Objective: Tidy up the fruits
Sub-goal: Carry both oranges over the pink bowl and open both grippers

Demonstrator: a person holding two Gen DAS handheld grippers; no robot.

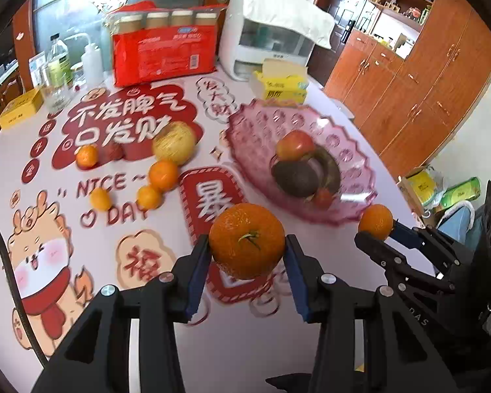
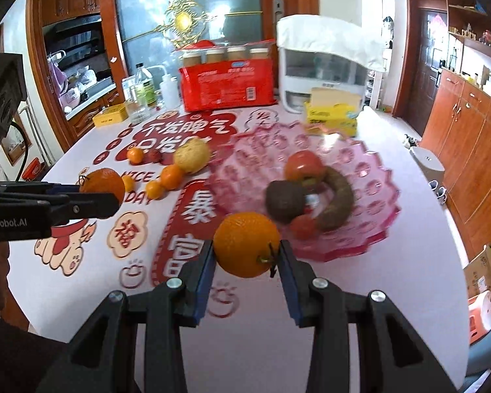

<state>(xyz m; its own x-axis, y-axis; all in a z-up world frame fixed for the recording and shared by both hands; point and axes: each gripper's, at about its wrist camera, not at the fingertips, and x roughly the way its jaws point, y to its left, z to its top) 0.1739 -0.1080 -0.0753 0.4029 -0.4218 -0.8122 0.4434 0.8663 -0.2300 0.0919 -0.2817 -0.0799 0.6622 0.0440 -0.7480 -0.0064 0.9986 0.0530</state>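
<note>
Gripping: left jaws clamp large orange (image 1: 247,240) | right jaws clamp smaller orange (image 2: 247,244) | pink bowl (image 1: 245,124) just beyond

A large bumpy round orange (image 1: 247,240) and a smaller smooth orange (image 2: 247,244) hang clamped above the bench (image 1: 245,344), near the pink scalloped glass bowl (image 1: 245,124).

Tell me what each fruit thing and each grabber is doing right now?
left gripper: shut on big orange.
big orange: held off the table.
right gripper: shut on smooth orange.
smooth orange: held off the table.
pink bowl: on the table, partly filled with fruit.
yellow pear: loose on the table.
</note>
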